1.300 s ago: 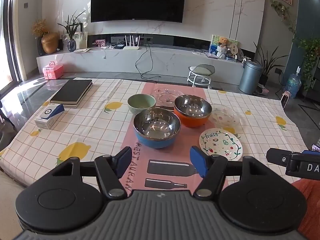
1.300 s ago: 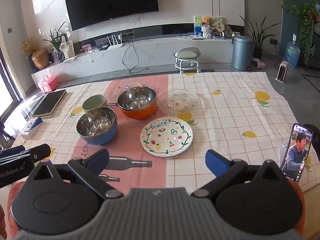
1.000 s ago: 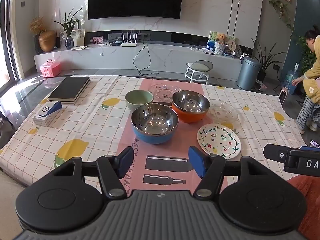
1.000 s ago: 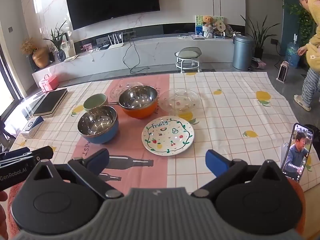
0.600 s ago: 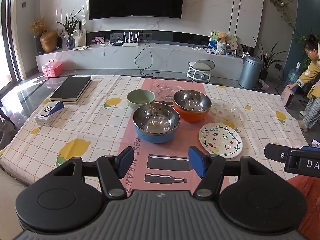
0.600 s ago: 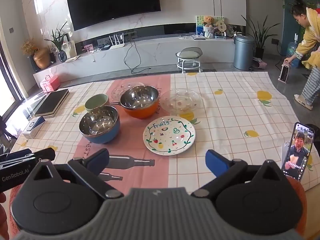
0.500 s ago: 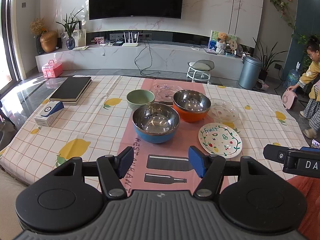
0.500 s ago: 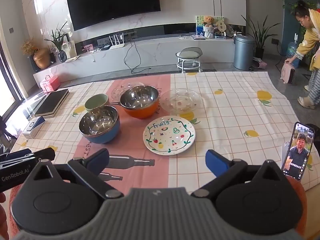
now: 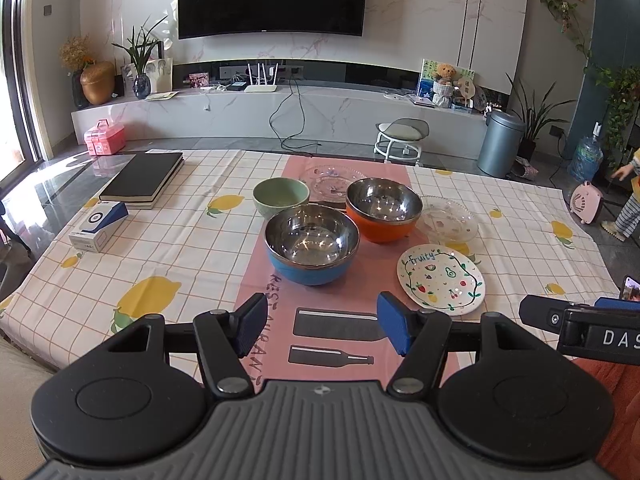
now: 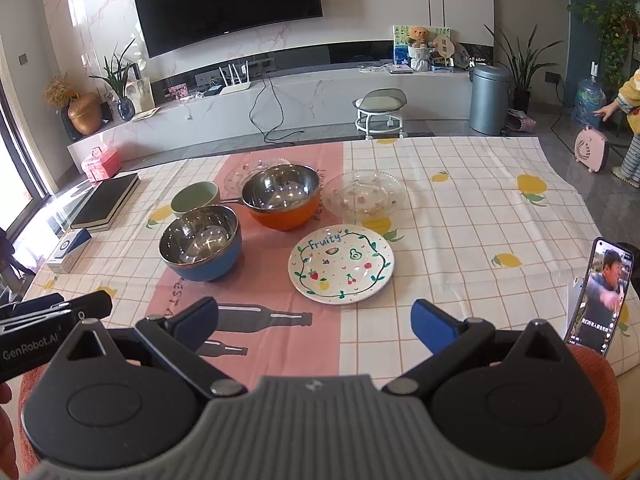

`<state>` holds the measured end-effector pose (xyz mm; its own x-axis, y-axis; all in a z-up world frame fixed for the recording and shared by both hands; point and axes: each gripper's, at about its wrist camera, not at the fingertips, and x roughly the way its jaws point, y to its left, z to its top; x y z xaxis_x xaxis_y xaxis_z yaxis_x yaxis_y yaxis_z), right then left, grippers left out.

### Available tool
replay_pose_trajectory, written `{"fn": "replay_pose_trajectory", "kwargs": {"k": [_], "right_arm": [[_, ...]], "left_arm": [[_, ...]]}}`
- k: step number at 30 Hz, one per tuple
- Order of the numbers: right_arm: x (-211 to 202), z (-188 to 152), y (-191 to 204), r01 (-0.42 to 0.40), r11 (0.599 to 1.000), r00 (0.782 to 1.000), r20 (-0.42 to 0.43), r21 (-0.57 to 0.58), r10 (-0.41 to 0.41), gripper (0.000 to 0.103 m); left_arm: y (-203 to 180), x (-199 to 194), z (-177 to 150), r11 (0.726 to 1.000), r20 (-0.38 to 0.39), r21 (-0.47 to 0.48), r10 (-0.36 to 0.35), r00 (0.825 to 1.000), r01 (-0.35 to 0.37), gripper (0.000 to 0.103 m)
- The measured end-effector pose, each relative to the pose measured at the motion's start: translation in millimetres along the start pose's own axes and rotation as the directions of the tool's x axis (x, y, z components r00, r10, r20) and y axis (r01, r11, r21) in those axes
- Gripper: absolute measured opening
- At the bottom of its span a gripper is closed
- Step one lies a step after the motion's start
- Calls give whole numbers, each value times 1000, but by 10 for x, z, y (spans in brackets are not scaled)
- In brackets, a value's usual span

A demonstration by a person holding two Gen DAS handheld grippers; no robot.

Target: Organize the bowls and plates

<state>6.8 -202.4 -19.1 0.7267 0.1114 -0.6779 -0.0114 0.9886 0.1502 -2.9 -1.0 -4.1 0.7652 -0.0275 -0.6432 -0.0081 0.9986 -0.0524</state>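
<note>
A blue steel bowl (image 9: 311,249) (image 10: 201,243), an orange steel bowl (image 9: 383,210) (image 10: 281,197) and a small green bowl (image 9: 281,196) (image 10: 195,197) stand on the pink runner. A white "Fruity" plate (image 9: 440,278) (image 10: 341,263) lies right of the blue bowl. A clear glass plate (image 9: 447,224) (image 10: 363,199) lies behind it, another clear plate (image 9: 331,184) (image 10: 244,176) behind the bowls. My left gripper (image 9: 322,328) is open and empty, near the table's front, before the blue bowl. My right gripper (image 10: 314,322) is open wide and empty, before the white plate.
A black notebook (image 9: 143,179) and a blue-white box (image 9: 98,230) lie at the table's left. A phone (image 10: 600,296) stands at the right front edge. A person (image 10: 630,128) is on the floor at far right.
Both grippers have stayed almost still and open, with only slight camera drift. The person in the background has moved to the far right and crouched by a pink heater.
</note>
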Motion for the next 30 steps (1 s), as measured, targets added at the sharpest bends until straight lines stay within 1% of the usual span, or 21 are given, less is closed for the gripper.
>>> {"fn": "replay_pose_trajectory", "kwargs": {"k": [10,30], "right_arm": [[79,-2,11,-2,1000,1000,-18,-11,2,100],[97,2,53,-2,1000,999,-32,-26,1,100]], "left_arm": [[6,21,-33,1000,-6,-1,0,1000,0,75],[-8,63,-45,1000,-12,2,3,1000,-3,75]]}}
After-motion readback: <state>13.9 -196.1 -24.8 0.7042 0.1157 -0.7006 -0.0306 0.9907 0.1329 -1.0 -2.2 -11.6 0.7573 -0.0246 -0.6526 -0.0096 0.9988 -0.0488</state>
